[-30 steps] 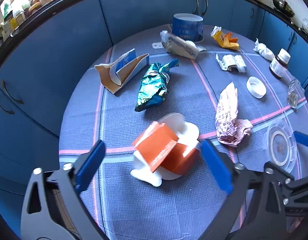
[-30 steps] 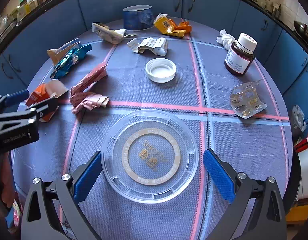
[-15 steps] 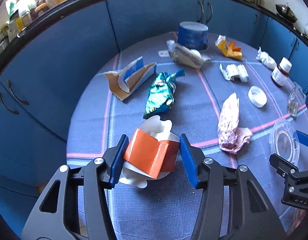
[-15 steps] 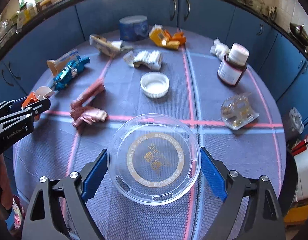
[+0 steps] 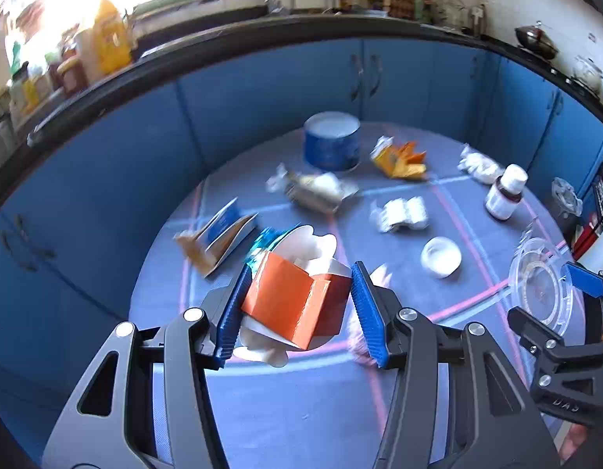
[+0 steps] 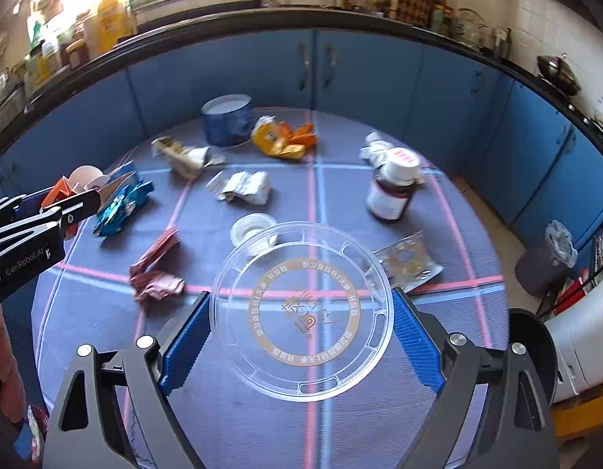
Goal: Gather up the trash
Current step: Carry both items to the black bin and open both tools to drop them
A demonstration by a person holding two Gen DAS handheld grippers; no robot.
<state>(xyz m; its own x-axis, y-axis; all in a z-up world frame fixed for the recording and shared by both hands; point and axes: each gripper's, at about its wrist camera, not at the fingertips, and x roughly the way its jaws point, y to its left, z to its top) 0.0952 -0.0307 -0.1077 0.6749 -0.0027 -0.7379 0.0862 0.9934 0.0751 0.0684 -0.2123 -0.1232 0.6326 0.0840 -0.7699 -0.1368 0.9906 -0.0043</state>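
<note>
Two claws loaded | left claw [image 5: 297, 305] clamped on orange-and-white carton [image 5: 297, 305], lifted clear of surface [image 6: 262, 410] | right claw [image 6: 301, 324] pinching clear plastic lid [image 6: 301, 305] by its rim, above surface | beyond: white cap [image 6: 252, 228], crumpled wrappers, brown bottle [image 6: 391, 191], blue tub [image 6: 227, 119]

**Legible markings**

- Left gripper [image 6: 72, 203], side of its black body: "GenRobot.AI" in white.
- Right gripper [image 5: 575, 289], black body: letters resembling "DAS", partly cut off.
- Clear plastic lid [image 6: 301, 306]: tan ring of Chinese characters, seen mirrored; not readable.
- Medicine bottle [image 6: 391, 189]: red cap print, too blurred.
</note>
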